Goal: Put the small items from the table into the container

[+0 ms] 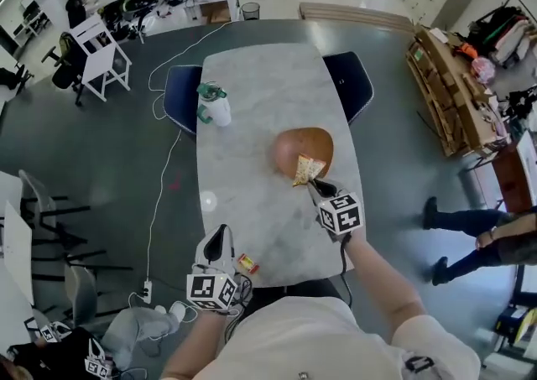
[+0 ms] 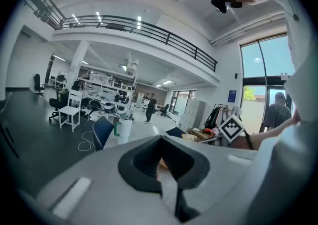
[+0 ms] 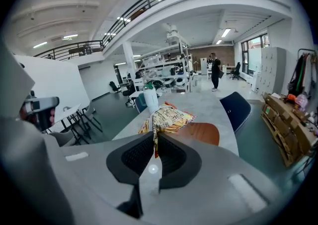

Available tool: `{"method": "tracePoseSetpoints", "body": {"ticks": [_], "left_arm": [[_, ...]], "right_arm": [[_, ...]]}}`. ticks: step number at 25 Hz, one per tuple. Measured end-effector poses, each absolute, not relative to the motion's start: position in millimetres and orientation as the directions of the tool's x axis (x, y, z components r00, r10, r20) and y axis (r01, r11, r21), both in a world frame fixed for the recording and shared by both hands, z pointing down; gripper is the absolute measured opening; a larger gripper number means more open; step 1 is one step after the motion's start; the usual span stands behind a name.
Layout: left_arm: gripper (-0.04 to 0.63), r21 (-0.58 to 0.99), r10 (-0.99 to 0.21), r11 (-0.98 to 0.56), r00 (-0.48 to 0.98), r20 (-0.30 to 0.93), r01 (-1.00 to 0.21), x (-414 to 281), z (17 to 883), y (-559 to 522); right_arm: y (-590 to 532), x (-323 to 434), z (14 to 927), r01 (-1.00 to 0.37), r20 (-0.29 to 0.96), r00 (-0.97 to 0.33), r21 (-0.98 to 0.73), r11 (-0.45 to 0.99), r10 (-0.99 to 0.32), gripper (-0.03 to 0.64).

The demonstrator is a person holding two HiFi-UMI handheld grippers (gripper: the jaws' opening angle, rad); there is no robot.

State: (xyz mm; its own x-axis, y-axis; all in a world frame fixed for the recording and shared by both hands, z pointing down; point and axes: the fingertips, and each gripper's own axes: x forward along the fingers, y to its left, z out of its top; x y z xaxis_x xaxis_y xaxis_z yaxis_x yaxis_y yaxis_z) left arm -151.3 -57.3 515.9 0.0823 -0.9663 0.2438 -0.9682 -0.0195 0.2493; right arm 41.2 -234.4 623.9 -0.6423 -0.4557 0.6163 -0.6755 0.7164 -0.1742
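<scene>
- Head view: the marble tabletop [image 1: 260, 93] carries a brown container [image 1: 289, 145] near its middle. A white jug with a green handle [image 1: 215, 107] stands well apart at the far left edge.
- A small pale round item [image 1: 207, 200] and a small red-and-yellow item [image 1: 247, 264] lie on the near left part. Nothing stands between them and the container.
- 2 blue chairs flank the far end, and a wooden rack [image 1: 449, 85] stands on the floor to the right.
- The right hand-held gripper [image 1: 316, 186] is clenched on a snack packet [image 1: 307, 169]. The packet is over the container's near rim, its long axis slanting up and left from the jaws toward the container.
- The left hand-held gripper [image 1: 220, 234] is above the near left edge, just beside the red-and-yellow item.
- Left gripper view: the left hand-held gripper [image 2: 160, 142] has its jaws slightly apart, with nothing pinched between them. The jug [image 2: 123, 130] and a blue chair [image 2: 102, 132] stand ahead.
- Right gripper view: the right hand-held gripper [image 3: 154, 137] pinches the packet [image 3: 166, 118] by its narrow near end. The crumpled packet fans wider away from the jaws, above the container [image 3: 201, 132]. The jug [image 3: 150, 99] stands beyond, and a blue chair [image 3: 236, 110] is to the right.
</scene>
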Motion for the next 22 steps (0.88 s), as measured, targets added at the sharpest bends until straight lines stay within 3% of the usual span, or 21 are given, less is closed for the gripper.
{"method": "tracePoseSetpoints", "body": {"ticks": [12, 22], "left_arm": [[0.003, 0.211, -0.888, 0.281, -0.170, 0.427, -0.936, -170.2, 562.5, -15.9], [0.003, 0.187, -0.844, 0.383, -0.260, 0.470, -0.905, -165.9, 556.5, 15.0]], "right_arm": [[-357.0, 7.2, 792.0, -0.543, 0.892, -0.441, -0.172, 0.822, -0.105, 0.055], [-360.4, 11.8, 835.7, -0.462, 0.967, -0.244, -0.054, 0.885, -0.068, 0.072]]}}
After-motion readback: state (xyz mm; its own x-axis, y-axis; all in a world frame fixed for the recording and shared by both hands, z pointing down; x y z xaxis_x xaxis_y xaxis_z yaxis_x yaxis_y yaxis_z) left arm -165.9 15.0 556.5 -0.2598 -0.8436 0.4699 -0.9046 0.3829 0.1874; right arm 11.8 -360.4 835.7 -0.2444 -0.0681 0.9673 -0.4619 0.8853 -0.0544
